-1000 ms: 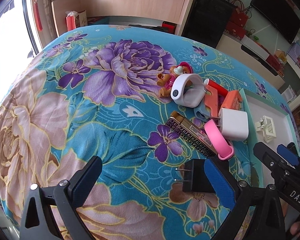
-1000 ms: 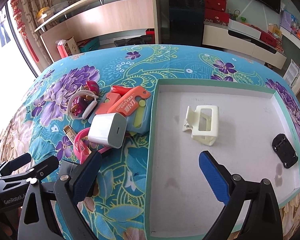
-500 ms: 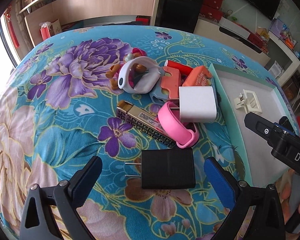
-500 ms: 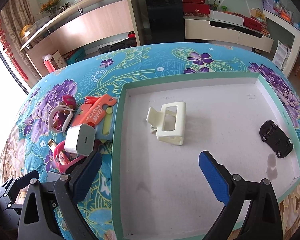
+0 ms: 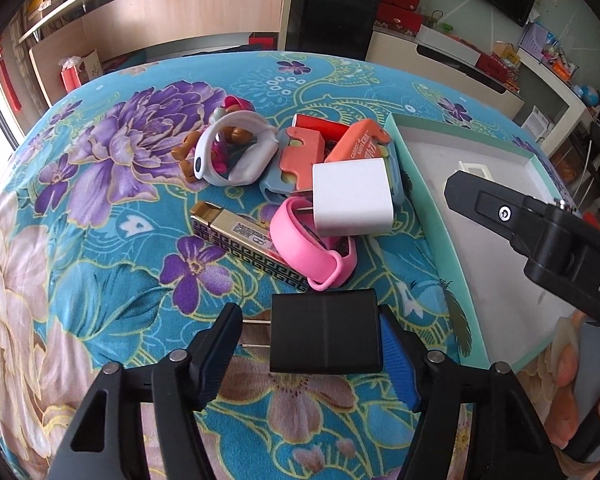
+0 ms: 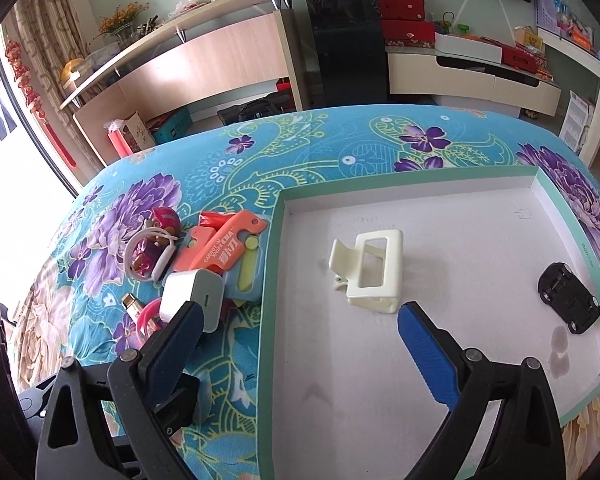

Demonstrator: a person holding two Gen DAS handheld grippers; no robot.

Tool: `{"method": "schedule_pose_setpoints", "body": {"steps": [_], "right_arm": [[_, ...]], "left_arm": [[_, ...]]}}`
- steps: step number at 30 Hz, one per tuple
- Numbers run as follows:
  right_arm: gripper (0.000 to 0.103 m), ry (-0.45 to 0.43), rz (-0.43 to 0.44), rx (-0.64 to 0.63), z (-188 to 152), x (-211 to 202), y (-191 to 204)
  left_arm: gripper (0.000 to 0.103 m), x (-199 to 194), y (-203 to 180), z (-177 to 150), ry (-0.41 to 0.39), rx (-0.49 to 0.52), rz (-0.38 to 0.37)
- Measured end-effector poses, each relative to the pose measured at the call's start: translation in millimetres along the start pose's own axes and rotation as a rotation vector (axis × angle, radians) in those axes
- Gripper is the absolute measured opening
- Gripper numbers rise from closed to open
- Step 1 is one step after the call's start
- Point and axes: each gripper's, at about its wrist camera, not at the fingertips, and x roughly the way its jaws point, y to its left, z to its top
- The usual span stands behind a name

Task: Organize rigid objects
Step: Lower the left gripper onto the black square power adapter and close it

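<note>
My left tool (image 5: 312, 356) has just been closing on the black rectangular plastic wall charger (image 5: 326, 334), which sits between the jaws. The right blue pad (image 5: 396, 360) looks to touch its side, but the left pad (image 5: 220, 350) is apart from the body, w/ the two metal prongs (image 5: 256, 334) pointing into that gap. So jaws at mid width, not yet clamped.

Handling, my guess: stiff hard shell, light, not fragile, but smooth flat sides could slip on the pads. Best hold is across the body's two flat sides, clear of the prongs, since a pad on the prongs would twist it.

Charger lies flat on the floral turquoise cloth of the table (image 5: 112, 280), just in front of the pink silicone wristband (image 5: 306, 250) and gold-black patterned box (image 5: 240, 240), near the mint-rimmed white tray (image 5: 432, 216) on my right.

Right tool (image 6: 296, 340) hangs wide and empty over the tray's left rim.
</note>
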Motion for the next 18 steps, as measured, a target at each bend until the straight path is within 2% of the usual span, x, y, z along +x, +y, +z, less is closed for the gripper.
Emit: {"method": "schedule_pose_setpoints", "body": {"steps": [4, 11, 18], "right_arm": [[0.098, -0.006, 0.005, -0.018, 1, 3, 5], [0.098, -0.027, 0.030, -0.018, 5, 6, 10], [0.098, -0.036, 0.071, -0.069, 6, 11, 31]], "left_arm": [[0.070, -3, 5, 0, -0.012, -0.013, 0.007], [0.070, -24, 21, 4, -0.082, -0.056, 0.010], [0.070, -48, 59, 6, -0.167, -0.171, 0.070]]}}
